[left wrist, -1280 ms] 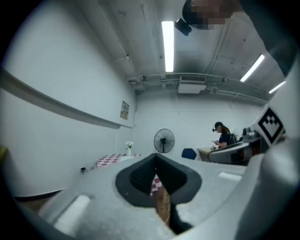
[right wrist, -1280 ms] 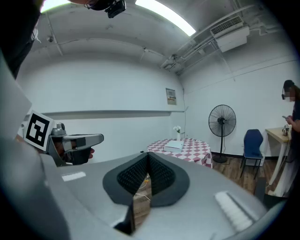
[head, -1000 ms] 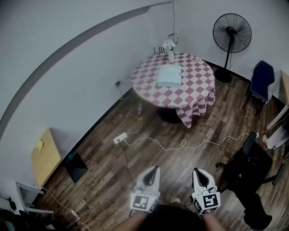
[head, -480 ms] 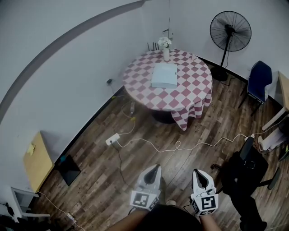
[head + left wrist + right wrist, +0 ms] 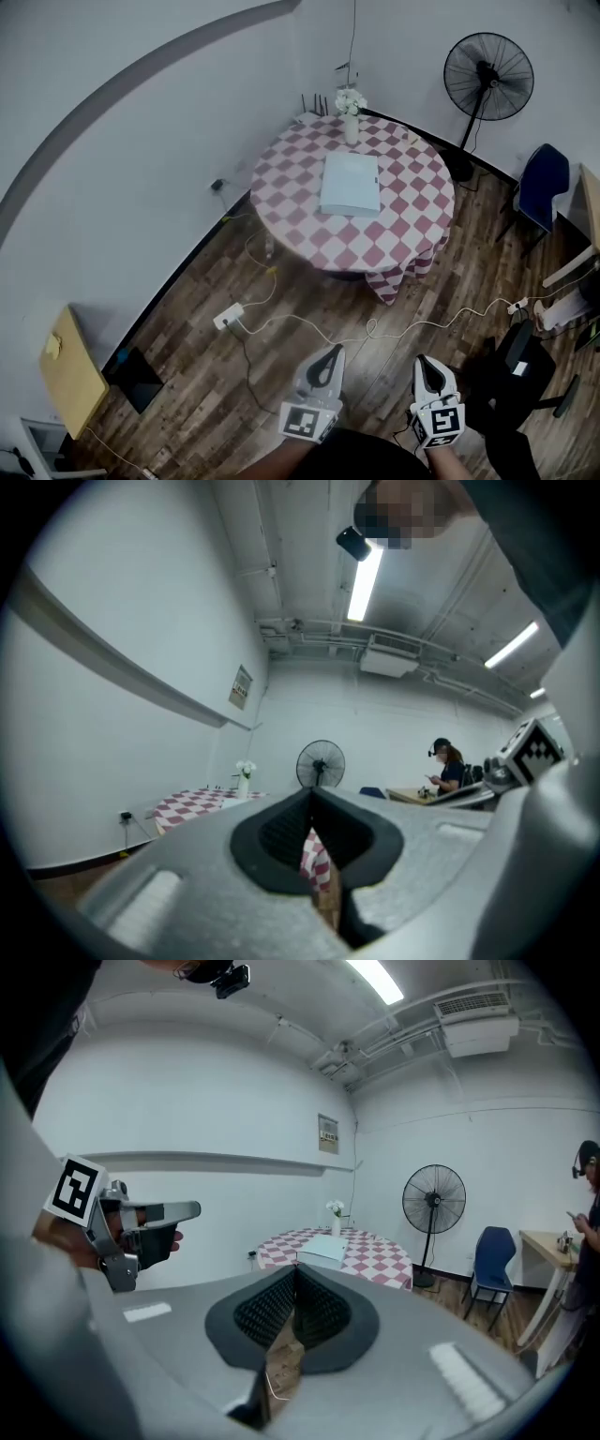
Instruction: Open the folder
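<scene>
The folder (image 5: 351, 183) is a pale, flat, closed rectangle lying in the middle of a round table (image 5: 300, 202) with a red-and-white checked cloth. It also shows as a white slab (image 5: 323, 1250) in the right gripper view. Both grippers are held low over the wooden floor, well short of the table. My left gripper (image 5: 330, 354) is shut with nothing in it, its pads (image 5: 281, 832) meeting at the tip. The right gripper (image 5: 425, 364) is shut too and holds nothing, with its tip (image 5: 295, 1269) aimed toward the table.
A vase of white flowers (image 5: 351, 103) stands at the table's far edge. A black standing fan (image 5: 487, 67) and a blue chair (image 5: 544, 187) are to the right. A white cable and power strip (image 5: 228, 317) cross the floor before the table. A person (image 5: 445, 766) sits far right.
The table and folder have grown larger and come nearer in the head view. Both grippers have advanced toward them over the floor, still shut.
</scene>
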